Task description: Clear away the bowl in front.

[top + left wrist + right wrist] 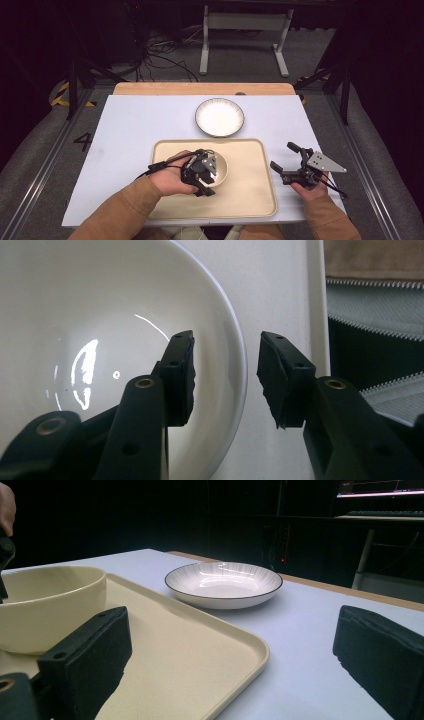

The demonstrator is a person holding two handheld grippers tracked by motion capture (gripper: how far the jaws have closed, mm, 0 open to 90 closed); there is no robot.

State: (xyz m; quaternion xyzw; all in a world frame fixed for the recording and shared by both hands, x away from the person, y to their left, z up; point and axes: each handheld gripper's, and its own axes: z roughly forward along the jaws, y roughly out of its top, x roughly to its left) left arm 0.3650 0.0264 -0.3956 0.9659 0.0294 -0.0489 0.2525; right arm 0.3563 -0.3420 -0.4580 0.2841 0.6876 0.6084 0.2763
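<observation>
A cream bowl [221, 169] stands on the left half of a cream tray [250, 192]. My left gripper [206, 172] is at the bowl's rim, held by a hand in a tan sleeve. In the left gripper view its jaws [226, 357] straddle the rim of the bowl [100, 315], one pad inside and one outside over the tray [280, 290], with a gap on each side, so it is open. My right gripper [281, 155] stands open just right of the tray, with nothing between its jaws [230, 645].
A white plate with a dark rim [219, 117] lies on the white tabletop [140, 125] just beyond the tray; the right gripper view shows the plate [223, 584] past the tray's corner [250, 652] and the bowl [50, 605]. A wooden strip [150, 89] borders the far edge.
</observation>
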